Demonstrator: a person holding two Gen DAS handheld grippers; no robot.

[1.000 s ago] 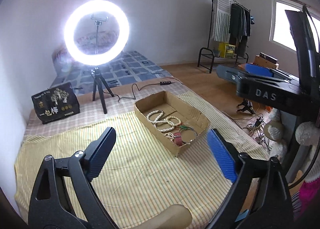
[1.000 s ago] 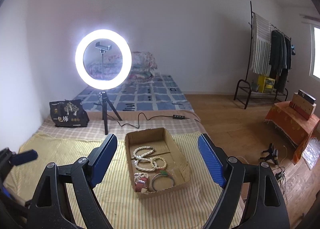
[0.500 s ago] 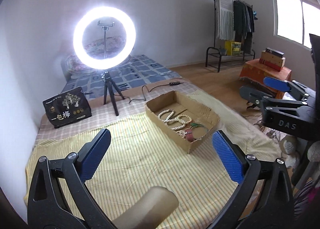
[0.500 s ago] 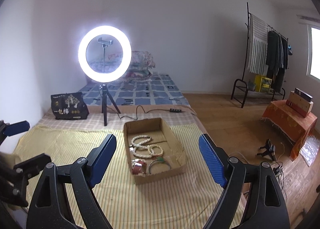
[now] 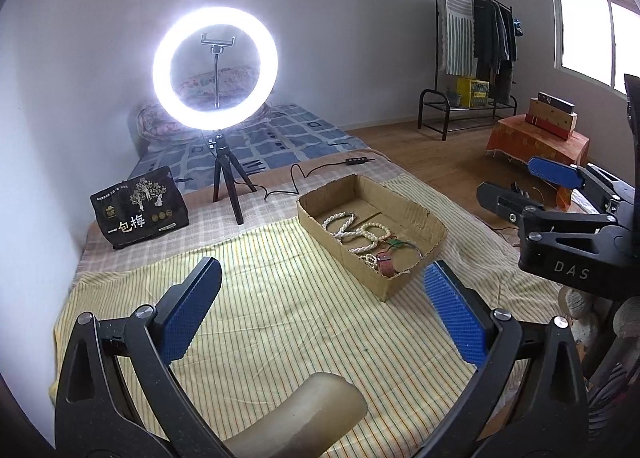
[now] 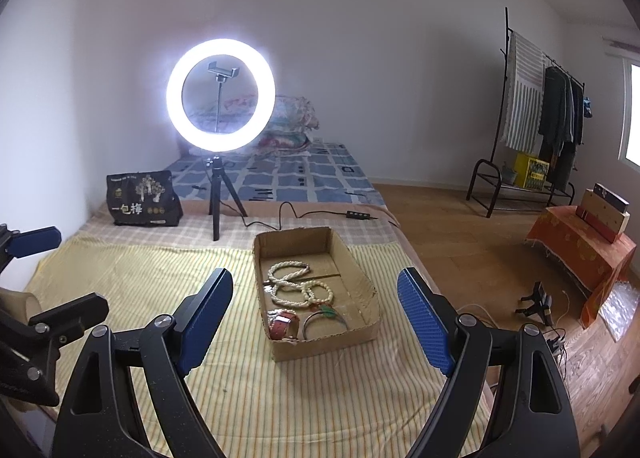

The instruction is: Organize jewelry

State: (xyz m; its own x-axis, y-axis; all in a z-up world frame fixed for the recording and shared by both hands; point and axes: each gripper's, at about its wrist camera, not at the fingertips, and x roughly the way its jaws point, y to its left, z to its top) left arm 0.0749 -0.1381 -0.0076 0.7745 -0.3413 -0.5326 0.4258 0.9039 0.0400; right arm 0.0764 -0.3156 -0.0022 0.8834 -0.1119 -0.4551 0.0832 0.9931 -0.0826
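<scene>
Jewelry [image 6: 298,300] heaped inside a shallow cardboard box [image 6: 362,332], open at the top, resting on a yellow striped cloth [image 6: 140,270] spread over a bed. White bead strands [image 6: 290,278] coiled across the middle of the box; a reddish-brown watch strap [image 6: 284,325] and a thin bangle [image 6: 324,324] with a green tag lying side by side at the near end. Same box [image 5: 430,224] set at an angle in the left wrist view, beads [image 5: 352,228] in its centre.

Left tongs [image 5: 320,314] spread wide, blue pads [image 5: 188,316] well apart, holding nothing, hovering over bare cloth short of the box. Right tongs [image 6: 316,318] likewise wide open and empty, framing the near end of the box from above without touching it; seen from the left wrist view as a black clamp [image 5: 560,194] off to the right of the box.

Behind the box, a lit ring light [image 6: 220,98] on a small tripod, its cable trailing across the checked sheet. Black printed bag [image 6: 142,200] standing to the left near the wall. Clothes rack [image 6: 532,118] by the far wall, orange-draped stand [image 6: 580,254] on the wooden floor.
</scene>
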